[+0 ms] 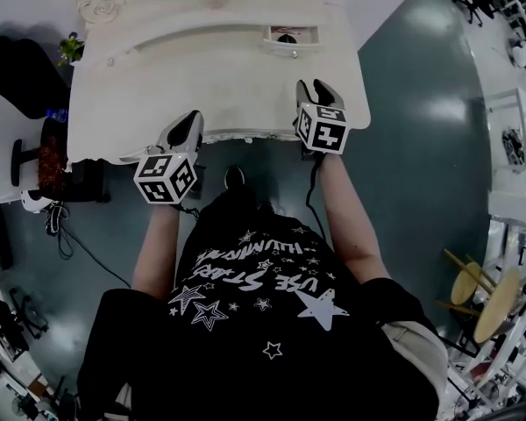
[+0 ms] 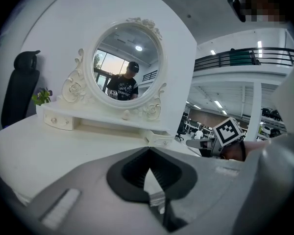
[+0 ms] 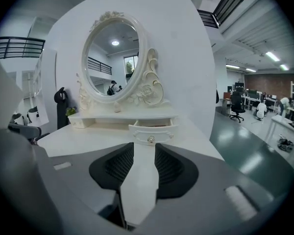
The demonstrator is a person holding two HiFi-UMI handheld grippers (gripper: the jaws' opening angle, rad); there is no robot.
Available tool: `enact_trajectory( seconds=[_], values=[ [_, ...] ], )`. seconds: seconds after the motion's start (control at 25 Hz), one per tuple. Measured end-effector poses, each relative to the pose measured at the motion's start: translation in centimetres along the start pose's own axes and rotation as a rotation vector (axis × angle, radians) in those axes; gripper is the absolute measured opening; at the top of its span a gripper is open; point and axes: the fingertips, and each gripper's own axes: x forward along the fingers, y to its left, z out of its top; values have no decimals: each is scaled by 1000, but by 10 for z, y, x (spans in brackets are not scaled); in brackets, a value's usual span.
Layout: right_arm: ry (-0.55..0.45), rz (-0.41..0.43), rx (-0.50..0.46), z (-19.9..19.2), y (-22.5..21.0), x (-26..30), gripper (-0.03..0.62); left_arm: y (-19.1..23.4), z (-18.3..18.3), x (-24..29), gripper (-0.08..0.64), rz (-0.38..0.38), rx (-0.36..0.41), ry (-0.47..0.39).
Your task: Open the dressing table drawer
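Observation:
The white dressing table [image 1: 158, 103] fills the top of the head view. Its small right drawer [image 1: 291, 39] at the back stands pulled out; in the right gripper view this drawer [image 3: 151, 130] juts forward, round knob [image 3: 150, 140] facing me. The matching left drawer [image 2: 59, 121] is closed. My right gripper [image 1: 318, 88] hovers over the table's front right, a short way in front of the drawer, jaws apart and empty [image 3: 144, 151]. My left gripper [image 1: 191, 121] is at the table's front edge, its jaw tips meeting on nothing [image 2: 148, 151].
An oval mirror [image 3: 112, 58] rises behind the drawers. A black chair [image 1: 17, 68] and a small plant [image 1: 70, 49] are at the left. Cables [image 1: 70, 235] lie on the floor, and wooden stools [image 1: 482, 292] stand at the far right.

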Motion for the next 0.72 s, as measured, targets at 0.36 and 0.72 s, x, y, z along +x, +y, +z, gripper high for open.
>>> enact_trajectory(
  seconds=[0.36, 0.72],
  values=[
    [-71, 81, 9, -1, 9, -69, 29, -60, -27, -48, 0, 20, -12, -19],
    [-69, 110, -28, -26, 42, -88, 28, -41, -54, -84, 0, 55, -39, -1]
  ],
)
